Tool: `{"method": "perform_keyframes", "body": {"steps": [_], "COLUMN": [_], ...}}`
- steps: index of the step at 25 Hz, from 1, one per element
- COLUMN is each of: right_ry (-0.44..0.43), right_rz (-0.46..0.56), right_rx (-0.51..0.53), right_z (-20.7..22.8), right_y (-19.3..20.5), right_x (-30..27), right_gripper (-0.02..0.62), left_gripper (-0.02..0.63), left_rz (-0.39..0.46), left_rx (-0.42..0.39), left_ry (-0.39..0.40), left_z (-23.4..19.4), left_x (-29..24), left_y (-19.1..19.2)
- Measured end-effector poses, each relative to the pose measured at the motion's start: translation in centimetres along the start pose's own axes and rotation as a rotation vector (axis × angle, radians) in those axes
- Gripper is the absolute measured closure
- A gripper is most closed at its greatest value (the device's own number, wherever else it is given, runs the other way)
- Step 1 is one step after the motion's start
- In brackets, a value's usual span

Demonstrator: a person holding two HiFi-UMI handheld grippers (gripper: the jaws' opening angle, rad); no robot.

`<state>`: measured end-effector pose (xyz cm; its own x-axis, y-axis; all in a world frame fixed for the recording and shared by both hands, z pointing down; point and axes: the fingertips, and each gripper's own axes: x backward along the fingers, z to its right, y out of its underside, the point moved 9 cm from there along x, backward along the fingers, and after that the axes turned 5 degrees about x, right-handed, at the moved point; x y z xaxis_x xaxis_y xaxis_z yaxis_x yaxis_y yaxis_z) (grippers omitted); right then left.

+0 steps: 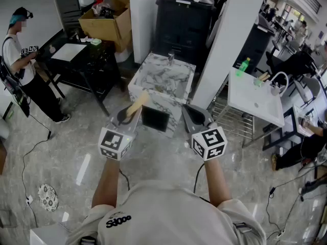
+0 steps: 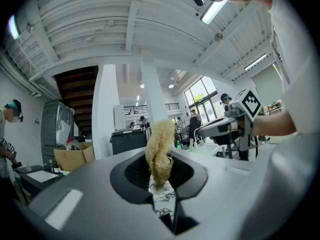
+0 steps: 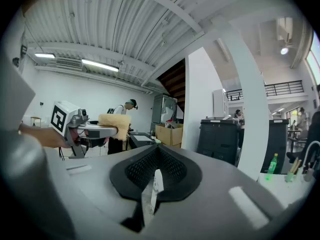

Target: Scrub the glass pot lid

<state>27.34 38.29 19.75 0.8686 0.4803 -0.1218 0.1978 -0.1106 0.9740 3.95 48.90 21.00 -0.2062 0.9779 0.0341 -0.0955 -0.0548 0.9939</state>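
My left gripper [image 1: 134,112] is shut on a tan fibrous scrub sponge [image 1: 139,103], which sticks up from between its jaws [image 2: 159,151]. My right gripper [image 1: 198,117] is held level beside it, about a hand's width to the right; its jaws are together with nothing in them [image 3: 152,184]. Each gripper shows in the other's view: the right gripper [image 2: 222,128], and the left gripper [image 3: 92,130] with the sponge [image 3: 115,125]. Ahead and below stands a marble sink block [image 1: 164,79] with a dark square panel [image 1: 155,119] at its near side. No glass pot lid shows in any view.
A white pillar [image 1: 231,40] rises right of the marble block, with a black bin [image 1: 185,20] behind it. A white table [image 1: 258,100] carrying a green bottle [image 1: 243,66] is at right. At left are a black table [image 1: 76,60], a cardboard box [image 1: 108,15] and a person [image 1: 20,60].
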Motion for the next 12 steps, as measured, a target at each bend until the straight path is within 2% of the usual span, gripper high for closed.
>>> {"method": "perform_keyframes", "body": {"steps": [5, 12], "right_ry": [-0.005, 0.017], "right_rz": [-0.002, 0.073], "right_rx": [-0.021, -0.092], "right_z": [-0.8, -2.1], "right_y": [0.0, -0.5], "right_x": [0.0, -0.3], "right_gripper": [0.592, 0.592], "left_gripper": [0.558, 0.558], "left_rz": [0.004, 0.004], "left_rx": [0.001, 0.007], "left_ry": [0.009, 0.013], "left_z": [-0.2, -1.3], "left_x": [0.5, 1.7], "left_y": [-0.1, 0.1]}}
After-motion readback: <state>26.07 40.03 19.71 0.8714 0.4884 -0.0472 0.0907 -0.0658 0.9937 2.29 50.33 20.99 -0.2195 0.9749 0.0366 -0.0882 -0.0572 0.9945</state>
